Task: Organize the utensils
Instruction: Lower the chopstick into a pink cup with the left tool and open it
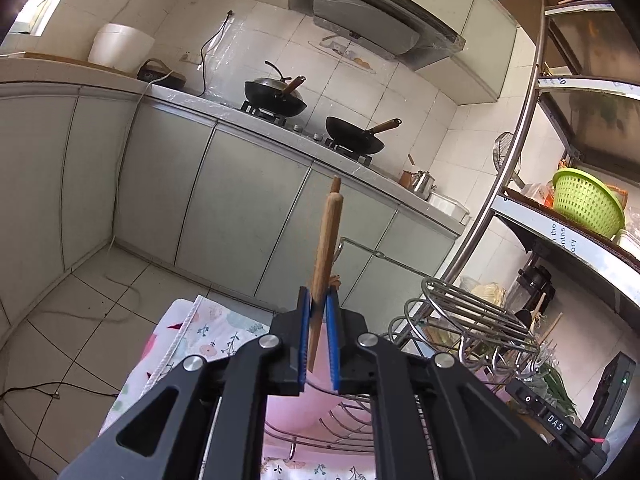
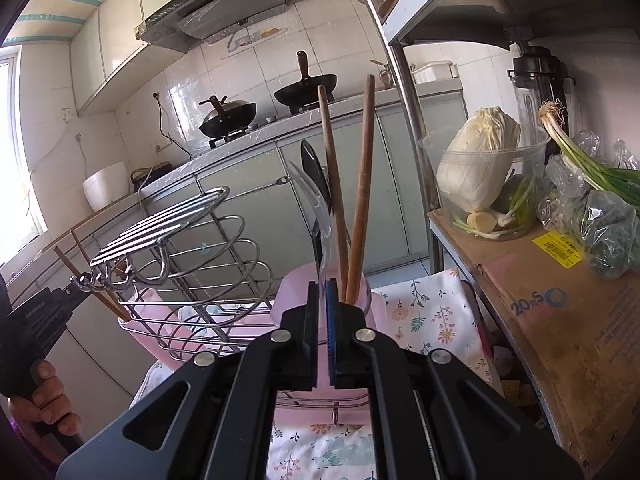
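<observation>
The left gripper [image 1: 319, 312] pinches wooden chopsticks [image 1: 325, 252] pointing to 12 o'clock. The right gripper [image 2: 322, 312] squeezes a clear spoon [image 2: 316, 216] (in the pink cup [image 2: 294, 284]).

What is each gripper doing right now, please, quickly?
Left gripper: shut on wooden chopsticks, held above the wire rack.
Right gripper: shut on a clear plastic utensil standing in the pink holder.

We view the wire rack [image 1: 460, 312] closely from both wrists, facing the stove counter [image 1: 280, 120]; the left wrist apparently sits left of the rack [image 2: 180, 248].
</observation>
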Demonstrator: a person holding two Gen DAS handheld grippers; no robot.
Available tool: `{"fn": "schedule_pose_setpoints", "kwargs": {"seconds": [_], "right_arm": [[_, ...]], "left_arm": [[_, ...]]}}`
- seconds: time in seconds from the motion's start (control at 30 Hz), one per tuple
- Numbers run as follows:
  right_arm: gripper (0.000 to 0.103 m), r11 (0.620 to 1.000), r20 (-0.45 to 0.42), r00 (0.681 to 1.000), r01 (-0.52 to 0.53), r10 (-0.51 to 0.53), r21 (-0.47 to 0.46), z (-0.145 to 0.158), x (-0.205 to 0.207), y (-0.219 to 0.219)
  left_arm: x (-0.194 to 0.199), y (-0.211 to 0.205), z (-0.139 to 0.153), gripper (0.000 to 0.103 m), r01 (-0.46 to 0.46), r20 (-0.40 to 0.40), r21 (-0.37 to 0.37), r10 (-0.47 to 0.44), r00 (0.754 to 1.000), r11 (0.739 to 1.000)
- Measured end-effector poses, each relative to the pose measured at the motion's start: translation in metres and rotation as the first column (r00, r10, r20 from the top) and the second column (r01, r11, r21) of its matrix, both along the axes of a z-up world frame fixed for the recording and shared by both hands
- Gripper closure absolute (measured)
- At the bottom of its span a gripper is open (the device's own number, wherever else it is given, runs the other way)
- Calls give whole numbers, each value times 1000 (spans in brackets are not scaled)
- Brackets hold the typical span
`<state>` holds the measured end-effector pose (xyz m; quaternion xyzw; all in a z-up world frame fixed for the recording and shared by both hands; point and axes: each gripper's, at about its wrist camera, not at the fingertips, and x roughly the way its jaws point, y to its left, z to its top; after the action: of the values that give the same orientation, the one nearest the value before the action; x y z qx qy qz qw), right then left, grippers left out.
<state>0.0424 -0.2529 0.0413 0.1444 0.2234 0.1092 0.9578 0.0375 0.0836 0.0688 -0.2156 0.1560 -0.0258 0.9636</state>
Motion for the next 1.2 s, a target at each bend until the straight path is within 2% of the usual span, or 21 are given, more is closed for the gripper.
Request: {"fn": "schedule_pose_setpoints", "kwargs": {"seconds": [0.37, 0.53, 0.73, 0.8, 0.87, 0.97, 1.03, 1.1, 1.2], "right_arm": [[100, 998, -68, 997, -20, 23, 57, 11, 31, -8], [99, 995, -107, 993, -32, 42, 95, 14, 44, -11], [99, 995, -139, 989, -33, 47, 96, 3, 41, -9], [98, 995, -136, 990, -37, 49, 92, 3, 39, -8], [97, 995, -143, 988, -45, 58, 92, 3, 38, -8], [97, 995, -153, 986, -52, 64, 80, 5, 36, -6], [93, 995, -150, 986, -64, 74, 73, 7, 33, -4], [77, 996, -145, 987, -65, 73, 61, 9, 29, -2], [69, 996, -131, 988, -69, 76, 59, 11, 22, -2]], "left_arm": [[63, 19, 11, 94, 88, -107, -96, -98, 989, 992], [72, 13, 14, 94, 101, -122, -58, -108, 987, 993], [70, 13, 3, 93, 103, -161, -79, -115, 980, 992], [69, 14, 1, 90, 102, -168, -75, -113, 979, 992], [68, 14, 0, 80, 99, -170, -74, -110, 979, 992], [65, 14, 2, 73, 103, -168, -76, -114, 979, 992], [61, 14, 4, 70, 98, -163, -61, -107, 981, 993], [58, 13, 6, 66, 101, -161, -54, -108, 981, 993], [51, 14, 9, 66, 105, -161, -51, -112, 981, 993]]}}
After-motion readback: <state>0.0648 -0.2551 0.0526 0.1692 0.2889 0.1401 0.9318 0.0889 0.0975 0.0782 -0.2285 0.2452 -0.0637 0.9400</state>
